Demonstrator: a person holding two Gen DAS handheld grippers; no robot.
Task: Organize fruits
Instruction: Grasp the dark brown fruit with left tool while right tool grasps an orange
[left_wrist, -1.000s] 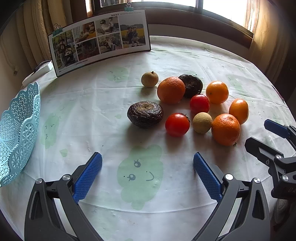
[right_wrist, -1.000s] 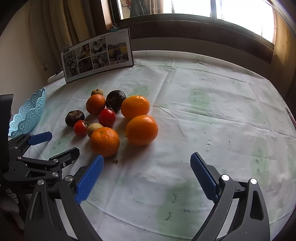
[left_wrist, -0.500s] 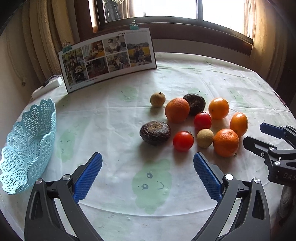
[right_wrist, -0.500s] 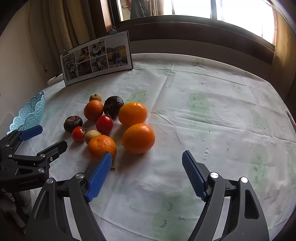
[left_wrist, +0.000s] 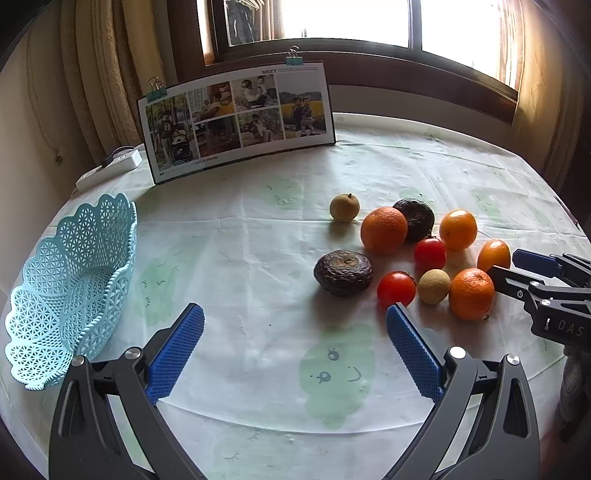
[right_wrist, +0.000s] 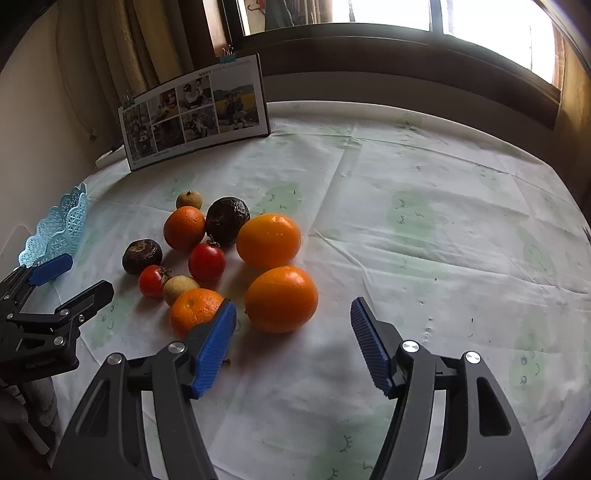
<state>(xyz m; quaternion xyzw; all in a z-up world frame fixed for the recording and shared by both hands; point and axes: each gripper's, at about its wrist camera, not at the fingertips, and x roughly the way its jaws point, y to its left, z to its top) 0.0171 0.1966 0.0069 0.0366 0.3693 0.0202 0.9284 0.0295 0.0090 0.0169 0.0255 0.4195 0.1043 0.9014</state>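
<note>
Over at nine o'clock in the left wrist view sits the pale blue basket (left_wrist: 70, 288), a scalloped plastic lattice tipped up on its edge, nothing in it. Low in the foreground the left gripper (left_wrist: 295, 350) hangs over the tablecloth (left_wrist: 258, 258), a thin white sheet, creased, printed with faint green cartoon faces; its jaws are spread wide, ribbed blue pads gripping nothing. At twelve o'clock a glossy photo collage board (left_wrist: 236, 122) stands propped with binder clips. Moving right, the fruit cluster lies loose on the cloth toward three o'clock: a wrinkled dark brown fruit (left_wrist: 343, 272), two smooth red tomatoes (left_wrist: 396, 290), small tan round fruits (left_wrist: 344, 208) and dimpled oranges (left_wrist: 384, 229). In the right wrist view, the right gripper (right_wrist: 291, 343) has its jaws parted too, empty, the big orange (right_wrist: 281, 299) lying just ahead between the open pads, untouched.
</note>
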